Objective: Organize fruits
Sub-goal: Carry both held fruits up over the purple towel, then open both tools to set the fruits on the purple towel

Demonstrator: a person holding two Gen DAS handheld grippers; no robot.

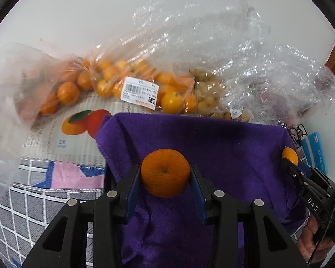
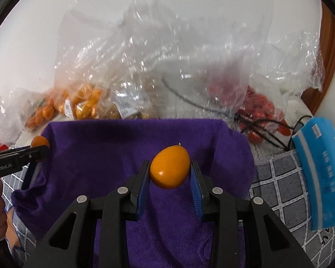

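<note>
While your left gripper clamps a mandarin and your right gripper pinches a kumquat, both hang over the purple towel; bagged fruit lines the white wall beyond.

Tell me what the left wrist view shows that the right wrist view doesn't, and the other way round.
Left wrist only: a mat printed with orange fruit, and the left gripper closed on a dimpled mandarin seen close.

Right wrist only: bagged red tomatoes, and the right gripper closed on a smooth oval kumquat seen close.

Both: the purple towel, bagged oranges and the blue pack.
</note>
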